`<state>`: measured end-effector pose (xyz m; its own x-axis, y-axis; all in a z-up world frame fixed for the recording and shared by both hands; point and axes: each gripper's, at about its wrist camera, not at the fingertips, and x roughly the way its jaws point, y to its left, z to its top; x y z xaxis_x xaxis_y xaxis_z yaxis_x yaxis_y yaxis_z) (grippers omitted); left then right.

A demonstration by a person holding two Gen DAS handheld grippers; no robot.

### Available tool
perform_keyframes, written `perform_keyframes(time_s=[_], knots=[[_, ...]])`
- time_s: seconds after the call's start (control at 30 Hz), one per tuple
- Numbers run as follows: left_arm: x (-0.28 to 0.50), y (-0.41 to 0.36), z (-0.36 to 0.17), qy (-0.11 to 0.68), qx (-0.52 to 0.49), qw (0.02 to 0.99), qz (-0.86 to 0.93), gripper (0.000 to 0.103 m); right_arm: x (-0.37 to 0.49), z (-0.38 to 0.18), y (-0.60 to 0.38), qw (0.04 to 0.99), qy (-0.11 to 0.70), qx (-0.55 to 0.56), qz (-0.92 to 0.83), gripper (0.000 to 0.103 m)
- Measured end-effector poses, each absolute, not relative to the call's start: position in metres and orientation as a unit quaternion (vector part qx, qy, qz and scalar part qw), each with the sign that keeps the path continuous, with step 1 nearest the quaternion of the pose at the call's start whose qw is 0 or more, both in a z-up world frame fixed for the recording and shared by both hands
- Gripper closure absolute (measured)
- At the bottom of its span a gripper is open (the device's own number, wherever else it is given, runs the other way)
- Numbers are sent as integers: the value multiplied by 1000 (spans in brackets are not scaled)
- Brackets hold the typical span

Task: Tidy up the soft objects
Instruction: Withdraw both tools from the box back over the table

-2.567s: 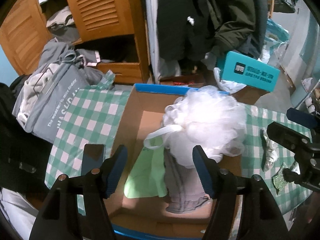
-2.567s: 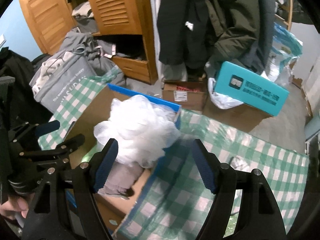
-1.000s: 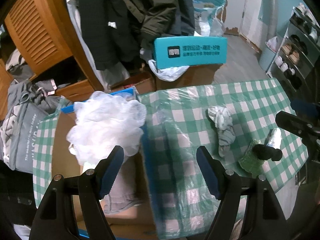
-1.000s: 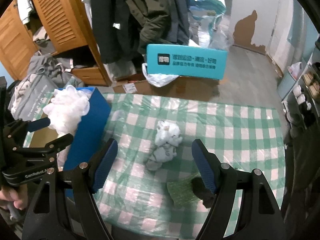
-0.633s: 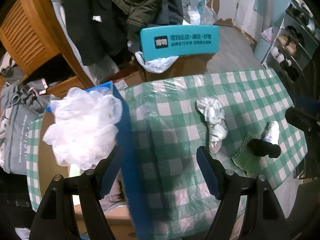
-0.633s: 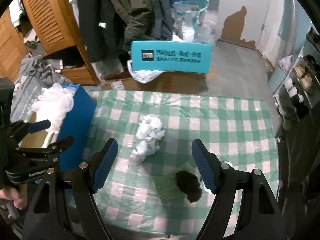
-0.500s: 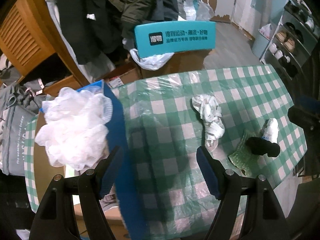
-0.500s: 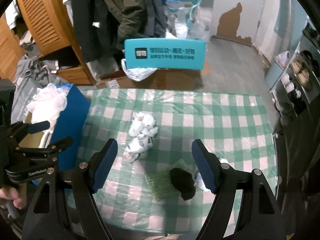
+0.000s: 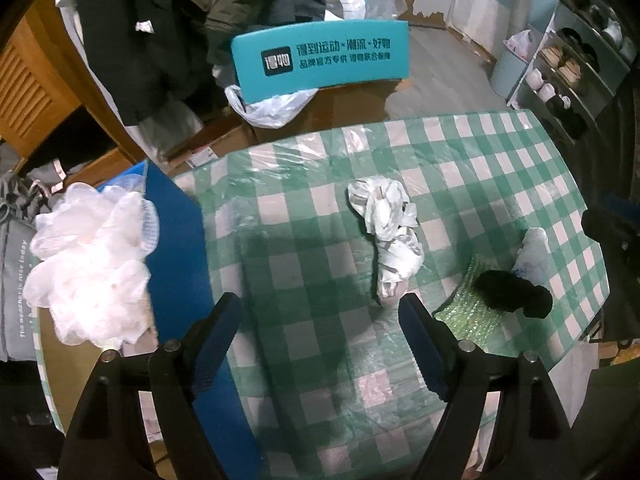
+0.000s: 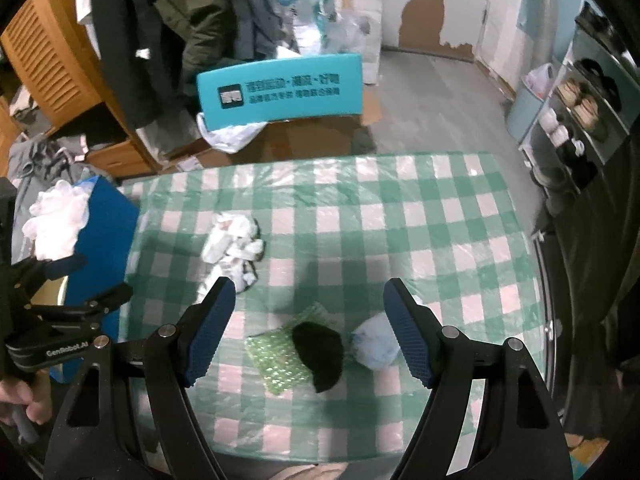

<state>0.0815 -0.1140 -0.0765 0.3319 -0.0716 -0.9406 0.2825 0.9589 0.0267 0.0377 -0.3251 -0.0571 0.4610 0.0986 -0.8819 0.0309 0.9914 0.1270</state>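
Note:
A white mesh bath pouf (image 9: 90, 264) sits in the blue-sided cardboard box (image 9: 180, 248) at the table's left; it also shows in the right wrist view (image 10: 54, 218). On the green checked tablecloth lie a crumpled white cloth (image 9: 390, 232) (image 10: 234, 246), a black soft lump (image 9: 512, 294) (image 10: 320, 354) on a green bubble-wrap piece (image 9: 464, 312) (image 10: 276, 356), and a pale blue-white wad (image 9: 530, 252) (image 10: 376, 346). My left gripper (image 9: 320, 320) is open and empty above the cloth's near end. My right gripper (image 10: 308, 304) is open and empty above the black lump.
A teal box (image 9: 320, 60) with a plastic bag sits on cartons beyond the table. Coats hang by a wooden wardrobe (image 10: 52, 56) at the back left. A grey bag (image 9: 16, 280) lies left of the box. A shoe rack (image 10: 584, 112) stands at the right.
Both grippers have swung right, away from the box and pouf, over the tablecloth. The cloth, black lump and bubble wrap have come into view below them. Both stay open.

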Motion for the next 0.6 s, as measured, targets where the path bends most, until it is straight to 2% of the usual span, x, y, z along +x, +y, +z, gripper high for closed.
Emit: perform_keyframes(time_s=[0.37,0.6], knots=[[99,-133,-104,596,84,789,-121,21,36,-90,-334,831,553,59,30,27],[102,-140,-123,616,83,774,-126,21,34,-131,-321,803,593,32,54,27]])
